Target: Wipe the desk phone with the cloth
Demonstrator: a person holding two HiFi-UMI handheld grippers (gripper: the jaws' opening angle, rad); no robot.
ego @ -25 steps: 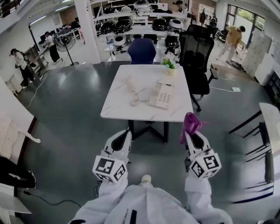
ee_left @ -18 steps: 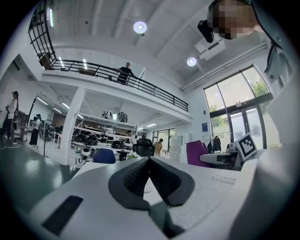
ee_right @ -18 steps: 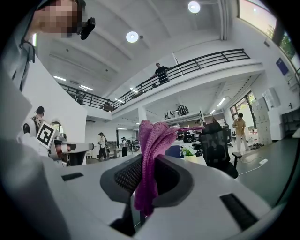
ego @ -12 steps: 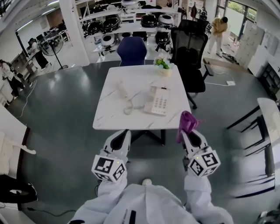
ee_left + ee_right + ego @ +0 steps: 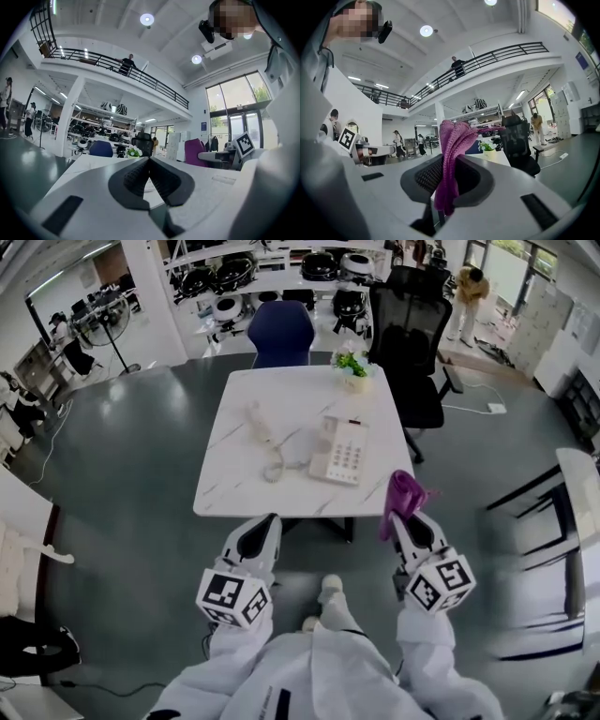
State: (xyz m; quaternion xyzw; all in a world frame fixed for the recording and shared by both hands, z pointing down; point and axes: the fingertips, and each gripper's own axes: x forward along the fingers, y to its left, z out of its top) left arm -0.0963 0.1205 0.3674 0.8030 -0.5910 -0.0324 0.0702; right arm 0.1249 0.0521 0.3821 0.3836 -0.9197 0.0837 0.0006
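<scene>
A white desk phone [image 5: 341, 451] lies on the white marble table [image 5: 234, 493], its handset [image 5: 260, 423] off to the left with the coiled cord between them. My right gripper [image 5: 405, 517] hovers just off the table's near right corner, shut on a purple cloth [image 5: 401, 496] that sticks up from its jaws [image 5: 449, 174]. My left gripper [image 5: 258, 526] is below the near table edge, shut and holding nothing [image 5: 149, 161]. Both grippers are short of the phone.
A small potted plant [image 5: 352, 365] stands at the table's far edge. A blue chair [image 5: 279, 334] and a black office chair [image 5: 411, 329] stand behind the table. Another white table edge [image 5: 581, 484] is at the right. People stand far off in the room.
The table and phone have drawn nearer and lower in the head view. Both grippers keep their pose, the cloth still in the right one.
</scene>
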